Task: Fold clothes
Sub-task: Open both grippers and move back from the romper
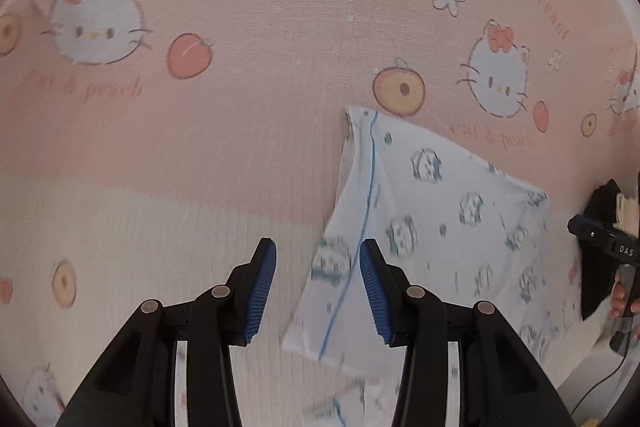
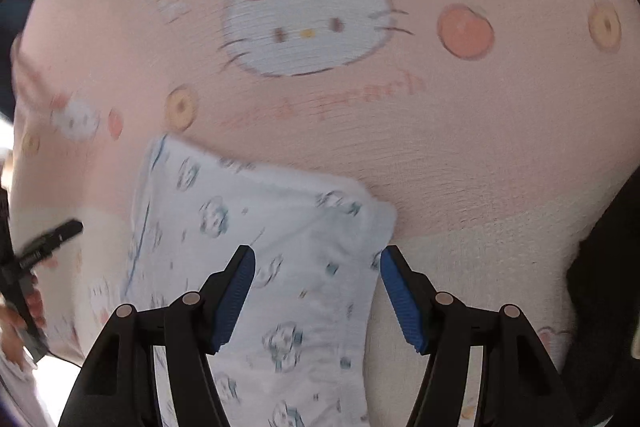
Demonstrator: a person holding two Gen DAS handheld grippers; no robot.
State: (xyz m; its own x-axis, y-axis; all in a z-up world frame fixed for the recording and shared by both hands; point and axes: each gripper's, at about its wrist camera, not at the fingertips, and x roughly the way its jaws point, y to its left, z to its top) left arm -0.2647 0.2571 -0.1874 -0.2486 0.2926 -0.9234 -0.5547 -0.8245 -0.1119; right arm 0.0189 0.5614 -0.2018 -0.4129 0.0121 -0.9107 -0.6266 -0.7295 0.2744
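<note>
Garment (image 1: 436,223), white with a small blue-grey cartoon print and one thin blue line (image 1: 362,223) running lengthwise near an edge; it lies folded and flat on a pink bedsheet (image 1: 260,87). In the left wrist view its long axis slants from a corner near mid-frame down toward the bottom edge, the blue line following that slant. In the right wrist view it reads as a folded panel, with one soft corner (image 2: 380,215) toward the right and its length running down out of frame. Left gripper (image 1: 318,267): jaws partly apart, nothing between the blue pads, held above the sheet with the garment's left edge showing beneath the gap. Right gripper (image 2: 318,267): jaws wide apart and empty, above the garment, the pads not touching the cloth. Bedsheet: printed with white cat faces, peaches, flowers and script, turning cream toward the near side. Each camera catches the other gripper with fingers (image 1: 619,293) of a hand wrapped round it at the frame edge. Nothing lies on the garment. Cut off: the garment's lower end in both views. Hard to make out: the print and fold edges in the right wrist view, through blur; a dark shape (image 2: 608,287) at its right edge.
</note>
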